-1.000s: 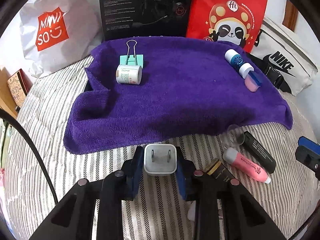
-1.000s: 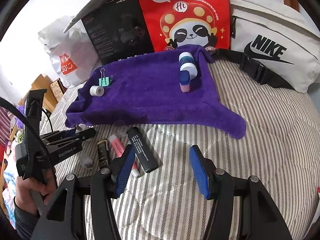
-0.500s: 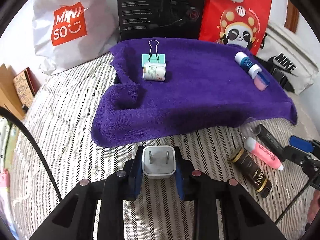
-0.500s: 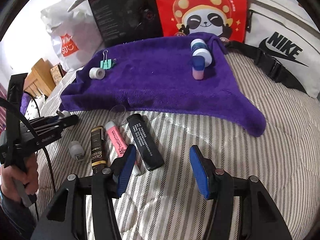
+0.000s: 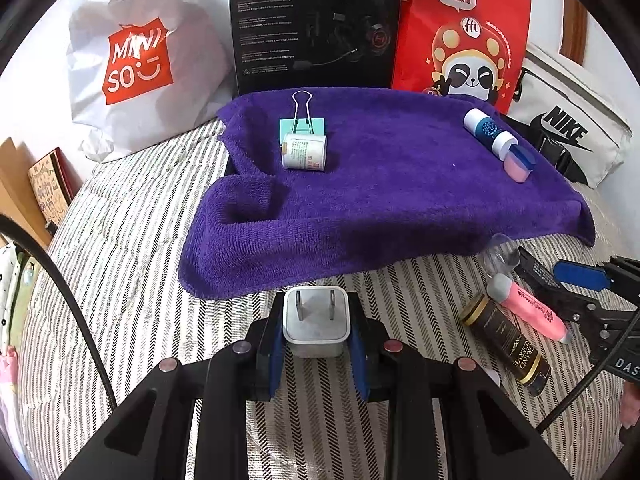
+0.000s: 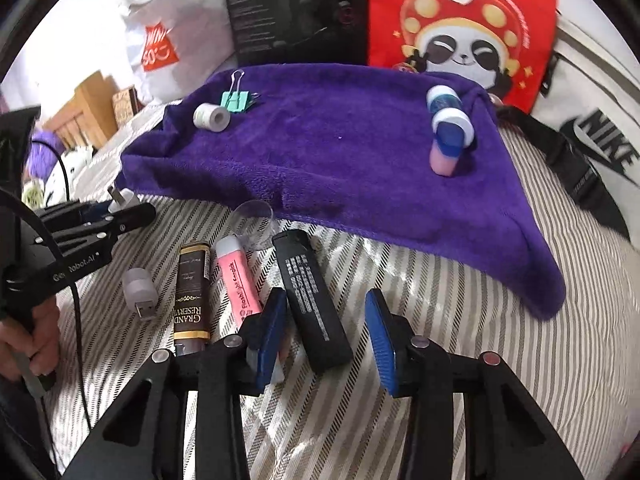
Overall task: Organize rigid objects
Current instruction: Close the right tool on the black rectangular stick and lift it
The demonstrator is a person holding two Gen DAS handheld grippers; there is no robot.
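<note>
My left gripper (image 5: 316,314) is shut on a white charger plug (image 5: 316,332), held just short of the purple towel (image 5: 380,200). My right gripper (image 6: 326,324) hangs low over the striped bedding, its jaws closing. A black bar-shaped lighter (image 6: 312,300) lies between the blue pads, and a gap shows on its right side. Beside it lie a pink tube (image 6: 236,276), a brown tube (image 6: 192,292), a clear cap (image 6: 254,220) and a small USB dongle (image 6: 138,292). The towel carries a binder clip (image 5: 302,124), a small white jar (image 5: 304,152) and two bottles (image 5: 486,130).
Behind the towel stand a white shopping bag (image 5: 136,64), a black box (image 5: 316,24) and a red panda bag (image 5: 460,36). A white sports bag (image 5: 568,132) with a black strap lies at the right. A person's hand (image 6: 28,340) holds the left gripper's handle.
The right gripper has sunk and rolled toward the black lighter, and its jaws have narrowed around it. The left gripper drifted sideways, still holding the plug.
</note>
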